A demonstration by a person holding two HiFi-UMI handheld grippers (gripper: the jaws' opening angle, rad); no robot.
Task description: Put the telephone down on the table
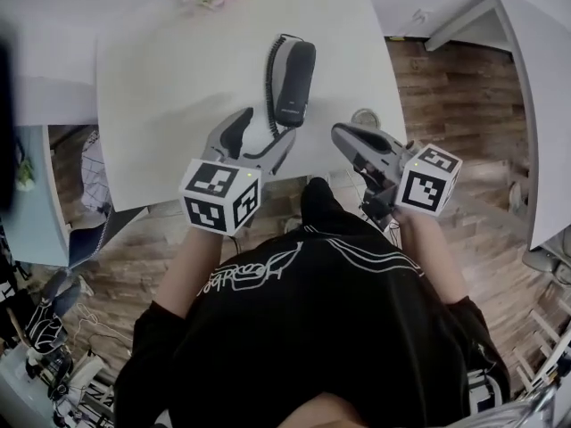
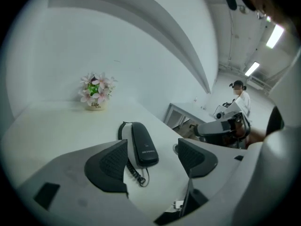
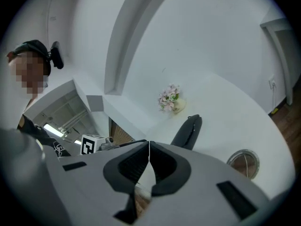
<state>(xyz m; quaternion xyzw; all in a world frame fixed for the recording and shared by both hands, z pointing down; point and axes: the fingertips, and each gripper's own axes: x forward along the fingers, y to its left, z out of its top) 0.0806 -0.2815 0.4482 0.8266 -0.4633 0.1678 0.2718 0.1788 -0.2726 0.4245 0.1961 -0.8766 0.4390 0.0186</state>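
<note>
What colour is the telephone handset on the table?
The telephone handset is black; it shows best in the left gripper view.

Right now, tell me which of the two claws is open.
The left claw: its jaws stand wide apart and empty, with the telephone lying on the table beyond them. The right claw has its jaws pressed together.

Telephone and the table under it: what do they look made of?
The telephone looks like dark grey moulded plastic, semi-matte, with a soft sheen on its rounded edges. The table has a smooth, matte white top, probably laminate or painted board; the look leaves that open.
</note>
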